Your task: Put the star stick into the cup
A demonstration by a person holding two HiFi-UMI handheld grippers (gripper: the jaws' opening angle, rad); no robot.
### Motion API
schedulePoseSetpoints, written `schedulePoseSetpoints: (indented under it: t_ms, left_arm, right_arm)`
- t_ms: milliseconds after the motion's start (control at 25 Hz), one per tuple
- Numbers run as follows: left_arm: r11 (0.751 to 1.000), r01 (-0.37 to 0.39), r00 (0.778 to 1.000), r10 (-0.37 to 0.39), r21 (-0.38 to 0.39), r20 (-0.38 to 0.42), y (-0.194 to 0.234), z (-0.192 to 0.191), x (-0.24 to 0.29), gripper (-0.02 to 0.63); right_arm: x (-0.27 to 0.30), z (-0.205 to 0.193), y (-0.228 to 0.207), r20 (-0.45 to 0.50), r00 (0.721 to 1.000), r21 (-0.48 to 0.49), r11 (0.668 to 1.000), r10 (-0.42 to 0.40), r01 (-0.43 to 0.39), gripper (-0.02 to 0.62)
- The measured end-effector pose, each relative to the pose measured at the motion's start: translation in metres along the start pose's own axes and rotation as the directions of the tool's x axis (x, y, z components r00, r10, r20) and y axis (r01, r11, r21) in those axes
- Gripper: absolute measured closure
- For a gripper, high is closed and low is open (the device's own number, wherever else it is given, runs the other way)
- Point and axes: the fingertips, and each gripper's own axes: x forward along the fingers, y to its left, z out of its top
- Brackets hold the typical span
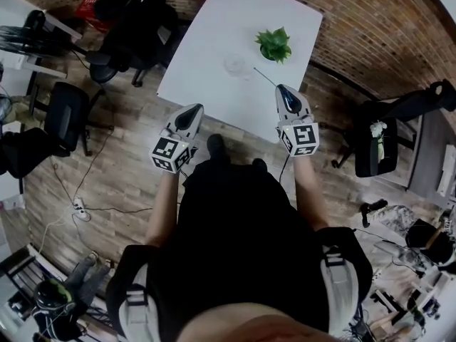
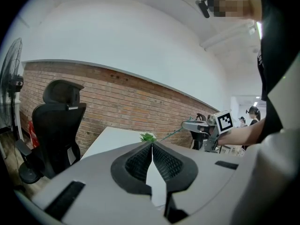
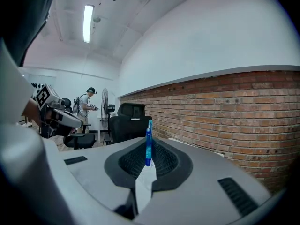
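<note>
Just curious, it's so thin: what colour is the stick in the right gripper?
Blue; the stick shows best in the right gripper view.

Setting: an office-type lab room. A brick wall is running along two sides, and a wood floor is showing below. A white table is standing near the wall, with a plant sitting on it. Black office chairs are standing around it. A fan is standing by one chair. A power strip and cables are lying on the floor. A strip light is glowing overhead. A second person is standing at the far end.
</note>
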Motion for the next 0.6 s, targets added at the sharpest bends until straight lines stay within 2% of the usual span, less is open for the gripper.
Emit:
schedulePoseSetpoints:
  t_ms: [600]
  left_arm:
    - [0.998,0.066,0.998,-0.066,-0.013,-0.005,0.061,-0.001,-0.003,0.583]
  right_arm:
    - [0.041,0.002,0.033,-0.036,0.998,-0.015,0.998,-0.058,0.058,0.588]
